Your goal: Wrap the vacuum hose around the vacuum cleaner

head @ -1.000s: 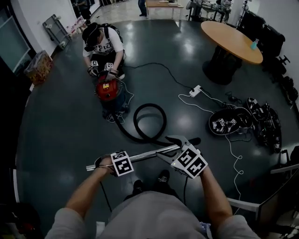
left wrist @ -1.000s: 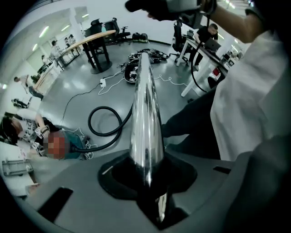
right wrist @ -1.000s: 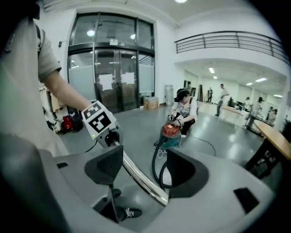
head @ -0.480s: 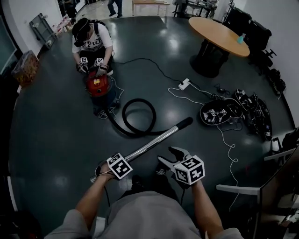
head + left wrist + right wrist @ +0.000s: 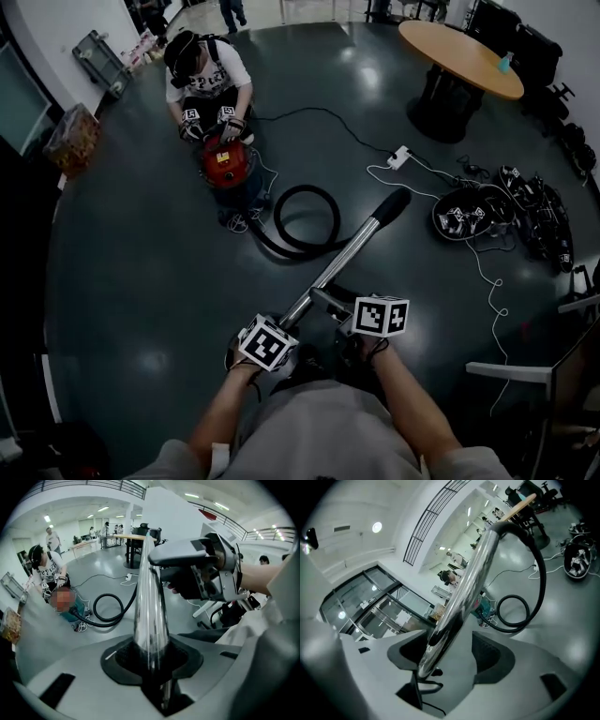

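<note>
Wand base sits hidden between left tongs.

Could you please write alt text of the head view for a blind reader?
Seen from above, the left gripper clamps a chrome tube that points away across a dark floor, the open right gripper straddling it. A black hose loops from the tube to a red vacuum, where a second person crouches.

Black vacuum hose lay in one loose loop on the dark floor, red canister vacuum cleaner stood at its ten o'clock, chrome wand slanted, black cuff toward one o'clock.
</note>
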The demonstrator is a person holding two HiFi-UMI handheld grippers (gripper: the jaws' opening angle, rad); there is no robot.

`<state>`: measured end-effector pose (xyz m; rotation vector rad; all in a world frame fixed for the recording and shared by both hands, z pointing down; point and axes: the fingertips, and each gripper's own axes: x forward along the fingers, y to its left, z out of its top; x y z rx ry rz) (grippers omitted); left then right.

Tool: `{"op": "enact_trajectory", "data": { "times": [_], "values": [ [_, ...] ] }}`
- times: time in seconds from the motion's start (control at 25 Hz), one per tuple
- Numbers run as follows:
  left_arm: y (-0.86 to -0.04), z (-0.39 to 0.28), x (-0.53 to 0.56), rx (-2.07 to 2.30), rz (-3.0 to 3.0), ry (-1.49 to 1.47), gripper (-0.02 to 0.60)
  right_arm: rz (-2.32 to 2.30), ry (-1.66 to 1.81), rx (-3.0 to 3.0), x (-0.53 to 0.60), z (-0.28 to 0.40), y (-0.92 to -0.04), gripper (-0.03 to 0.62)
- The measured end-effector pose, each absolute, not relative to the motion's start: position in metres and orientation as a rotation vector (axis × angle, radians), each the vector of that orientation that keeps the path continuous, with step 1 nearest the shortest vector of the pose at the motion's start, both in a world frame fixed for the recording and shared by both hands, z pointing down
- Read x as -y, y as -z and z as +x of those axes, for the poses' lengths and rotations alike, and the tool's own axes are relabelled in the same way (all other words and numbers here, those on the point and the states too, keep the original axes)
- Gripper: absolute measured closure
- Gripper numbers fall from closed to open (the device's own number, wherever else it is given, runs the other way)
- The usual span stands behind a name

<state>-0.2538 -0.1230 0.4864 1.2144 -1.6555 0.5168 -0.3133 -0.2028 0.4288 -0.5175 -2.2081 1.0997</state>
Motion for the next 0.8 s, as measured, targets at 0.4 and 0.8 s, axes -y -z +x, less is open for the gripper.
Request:
{"op": "enact_trajectory", "data": {
  "times": [0.4, 0.8],
  "values": [
    [-0.435, -0.264, 0.126, 1.764, 1.155, -0.36, 0.453, -0.511, -1.284, 2.282, 0.157, -0.368, -0.377, 0.313],
    [-0.436, -0.263, 0.128, 1.773, 1.258, -0.381, 0.411, -0.433, -1.23, 2.342, 0.159, -0.381, -0.375, 0.451]
  ]
}}
